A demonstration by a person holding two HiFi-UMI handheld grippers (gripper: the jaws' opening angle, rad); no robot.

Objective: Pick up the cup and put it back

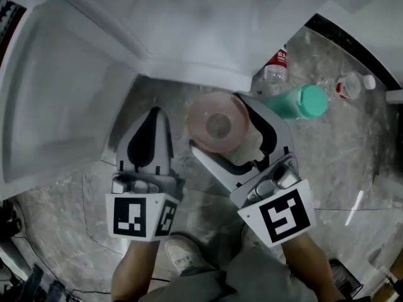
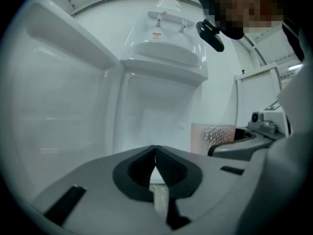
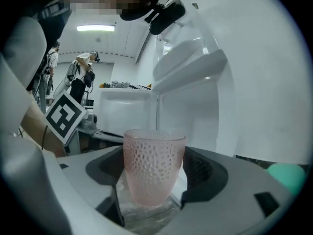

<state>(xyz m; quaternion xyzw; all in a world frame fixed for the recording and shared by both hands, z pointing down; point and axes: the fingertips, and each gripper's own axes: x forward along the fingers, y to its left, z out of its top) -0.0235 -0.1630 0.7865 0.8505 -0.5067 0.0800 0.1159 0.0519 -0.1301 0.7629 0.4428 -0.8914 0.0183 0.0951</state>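
Note:
A pink dimpled glass cup (image 1: 217, 123) hangs upright in the air, held by my right gripper (image 1: 221, 131). In the right gripper view the cup (image 3: 154, 168) stands between the dark pads (image 3: 205, 173), which press its sides. My left gripper (image 1: 155, 112) is to the left of the cup, shut, with nothing in it. Its ribbed pads (image 2: 168, 168) meet at the tip of the left gripper (image 2: 155, 153). From there the cup (image 2: 212, 136) shows at the right, with the white interior behind it.
A white refrigerator-like cabinet (image 1: 189, 36) stands open ahead, its door (image 1: 56, 87) swung out at the left. A teal bottle (image 1: 296, 102) and two clear plastic bottles (image 1: 277, 65) (image 1: 349, 83) lie on the marble floor (image 1: 352, 168) at the right. My shoe (image 1: 182, 253) is below.

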